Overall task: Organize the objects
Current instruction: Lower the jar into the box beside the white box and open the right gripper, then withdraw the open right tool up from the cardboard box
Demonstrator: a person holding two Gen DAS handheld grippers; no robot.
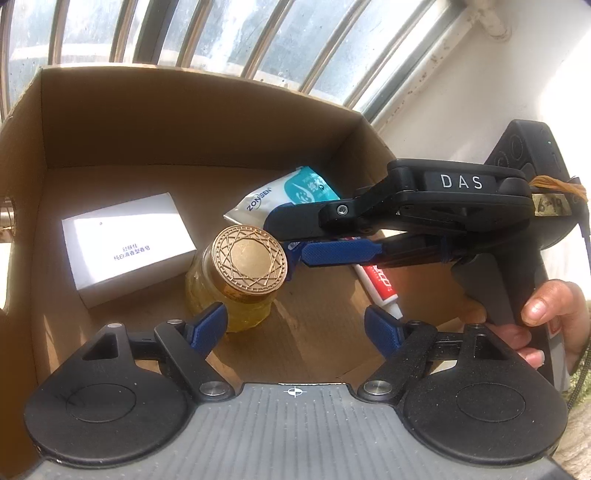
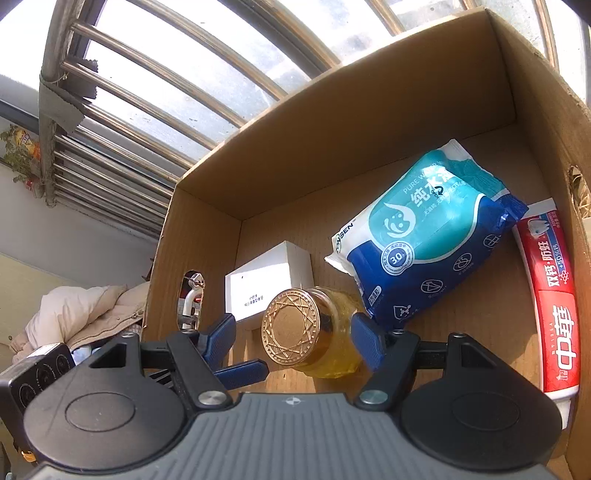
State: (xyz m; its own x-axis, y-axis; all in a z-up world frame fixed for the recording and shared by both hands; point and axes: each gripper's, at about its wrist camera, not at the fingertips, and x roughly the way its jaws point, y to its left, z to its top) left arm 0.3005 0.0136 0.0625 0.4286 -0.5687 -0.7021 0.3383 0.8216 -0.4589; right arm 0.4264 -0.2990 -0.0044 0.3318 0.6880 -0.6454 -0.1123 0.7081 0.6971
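The jar of yellow liquid with a patterned gold lid stands on the floor of the box, roughly in its middle. It sits between the blue fingers of the right tongs, which are spread wider than the jar; in the right wrist view gaps show on both sides of the lid, so the pads do not press it. In the left wrist view one of those fingers reaches in from the right and ends just beside the lid, though whether it touches cannot be told.

The left tongs hang above the box floor with their fingers wide apart and nothing between the pads. The jar stands just ahead of their left finger, partly behind it.

Left of the jar, ahead of the left tongs, lies a white carton with small printed text, close to the jar. Beyond the jar, past the right tongs' fingers, a blue and teal wipes pack lies flat on the floor. To the right of that pack, along the box's right wall, lies a red toothpaste tube; its white cap end pokes out below the right tongs in the left wrist view. A hand grips the right tongs' handle. Behind the box rises a barred window.
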